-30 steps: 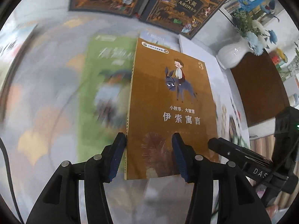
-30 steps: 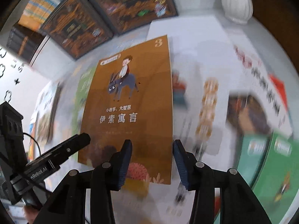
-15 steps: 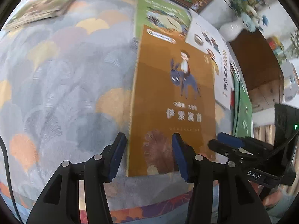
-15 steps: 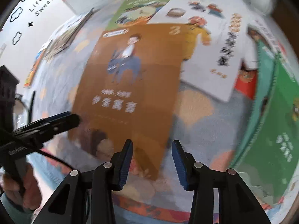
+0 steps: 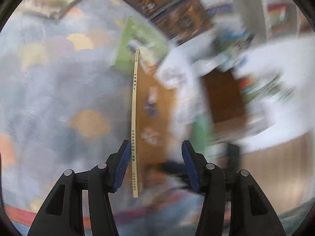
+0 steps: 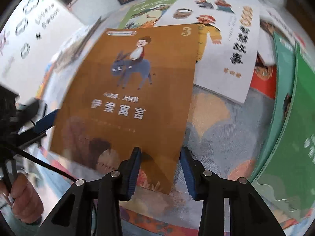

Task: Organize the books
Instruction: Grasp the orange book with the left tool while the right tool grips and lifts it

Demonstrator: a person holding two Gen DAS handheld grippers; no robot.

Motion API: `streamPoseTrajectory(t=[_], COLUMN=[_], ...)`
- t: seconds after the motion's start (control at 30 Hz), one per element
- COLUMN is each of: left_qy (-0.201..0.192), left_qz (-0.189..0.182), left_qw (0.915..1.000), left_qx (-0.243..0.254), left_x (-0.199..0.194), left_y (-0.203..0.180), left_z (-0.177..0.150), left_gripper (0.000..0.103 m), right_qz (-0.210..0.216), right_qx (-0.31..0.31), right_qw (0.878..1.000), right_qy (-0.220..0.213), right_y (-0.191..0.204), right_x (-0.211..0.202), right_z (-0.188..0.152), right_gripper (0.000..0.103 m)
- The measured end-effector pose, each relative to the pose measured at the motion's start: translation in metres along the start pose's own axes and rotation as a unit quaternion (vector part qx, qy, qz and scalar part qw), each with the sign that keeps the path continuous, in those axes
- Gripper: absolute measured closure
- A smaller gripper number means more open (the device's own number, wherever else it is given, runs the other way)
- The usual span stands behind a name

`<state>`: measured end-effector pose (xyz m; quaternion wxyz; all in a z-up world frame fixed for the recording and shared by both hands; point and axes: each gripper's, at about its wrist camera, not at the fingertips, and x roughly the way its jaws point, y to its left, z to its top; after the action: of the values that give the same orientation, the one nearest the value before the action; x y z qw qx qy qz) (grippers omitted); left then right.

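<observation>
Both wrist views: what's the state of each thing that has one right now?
Brown book: closed, tilted, raised above the rug.
Left gripper: open; the brown book's spine stands between the jaws, right pad clear of it.
Right gripper: jaws have just been closing, not clamped; the brown book's corner lies between them.
White book: closed, flat, partly behind the brown book.
Green books: closed, lying overlapped.

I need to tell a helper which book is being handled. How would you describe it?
Above the patterned rug, among scattered picture books, it is the brown book lifted in front of the white book. Only it shows a boy riding a donkey and a "3" in its corner.
</observation>
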<state>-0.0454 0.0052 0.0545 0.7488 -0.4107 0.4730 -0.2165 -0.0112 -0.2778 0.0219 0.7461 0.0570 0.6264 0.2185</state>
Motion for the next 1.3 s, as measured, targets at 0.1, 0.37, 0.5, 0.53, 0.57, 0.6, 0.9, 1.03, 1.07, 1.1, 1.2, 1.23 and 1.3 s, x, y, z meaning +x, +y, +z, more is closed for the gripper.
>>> streamPoseTrajectory(t=[0.1, 0.37, 0.5, 0.53, 0.57, 0.6, 0.9, 1.03, 1.07, 1.1, 1.2, 1.23, 1.3], left_qy=[-0.002, 0.008, -0.003, -0.002, -0.001, 0.001, -0.018, -0.011, -0.008, -0.006, -0.002, -0.004, -0.002], left_qz=[0.013, 0.104, 0.096, 0.104, 0.112, 0.121, -0.011, 0.004, 0.021, 0.039, 0.066, 0.061, 0.038], left_qw=[0.9998, 0.9937, 0.9923, 0.9919, 0.9917, 0.9912, 0.9829, 0.9837, 0.9859, 0.9875, 0.989, 0.9888, 0.9879], left_qx=[-0.015, -0.04, -0.078, -0.073, -0.063, -0.055, -0.183, -0.179, -0.166, -0.153, -0.133, -0.136, -0.151], left_x=[0.007, 0.037, 0.034, 0.037, 0.04, 0.042, 0.028, 0.034, 0.036, 0.039, 0.047, 0.048, 0.049], left_y=[0.009, 0.035, 0.044, 0.041, 0.035, 0.03, 0.055, 0.051, 0.046, 0.042, 0.032, 0.032, 0.033], left_z=[0.0, -0.014, -0.017, -0.017, -0.018, -0.019, -0.03, -0.033, -0.034, -0.035, -0.042, -0.042, -0.036], left_gripper=[0.054, 0.071, 0.07, 0.07, 0.07, 0.07, 0.07, 0.07, 0.07, 0.07, 0.074, 0.074, 0.074], right_qz=[0.032, 0.032, 0.082, 0.097, 0.105, 0.108, 0.097, 0.102, 0.1, 0.097, 0.087, 0.088, 0.108], right_qx=[0.028, 0.027, 0.076, 0.094, 0.105, 0.11, 0.091, 0.09, 0.087, 0.082, 0.065, 0.065, 0.086], right_qw=[0.999, 0.999, 0.994, 0.991, 0.989, 0.988, 0.991, 0.991, 0.991, 0.992, 0.994, 0.994, 0.99], right_qy=[0.001, -0.005, 0.002, 0.004, 0.004, 0.004, 0.002, 0.004, 0.004, 0.003, 0.002, 0.004, 0.016], right_y=[-0.016, -0.014, -0.028, -0.035, -0.038, -0.039, -0.028, -0.03, -0.029, -0.028, -0.021, -0.021, -0.026], right_x=[-0.005, -0.009, -0.004, -0.004, -0.004, -0.004, -0.003, 0.0, 0.0, 0.0, 0.001, 0.002, 0.001], right_z=[-0.001, -0.004, -0.002, -0.002, -0.003, -0.004, -0.004, -0.002, -0.002, -0.002, -0.001, 0.0, 0.003], right_gripper=[0.062, 0.06, 0.059, 0.059, 0.059, 0.059, 0.055, 0.055, 0.055, 0.054, 0.054, 0.054, 0.053])
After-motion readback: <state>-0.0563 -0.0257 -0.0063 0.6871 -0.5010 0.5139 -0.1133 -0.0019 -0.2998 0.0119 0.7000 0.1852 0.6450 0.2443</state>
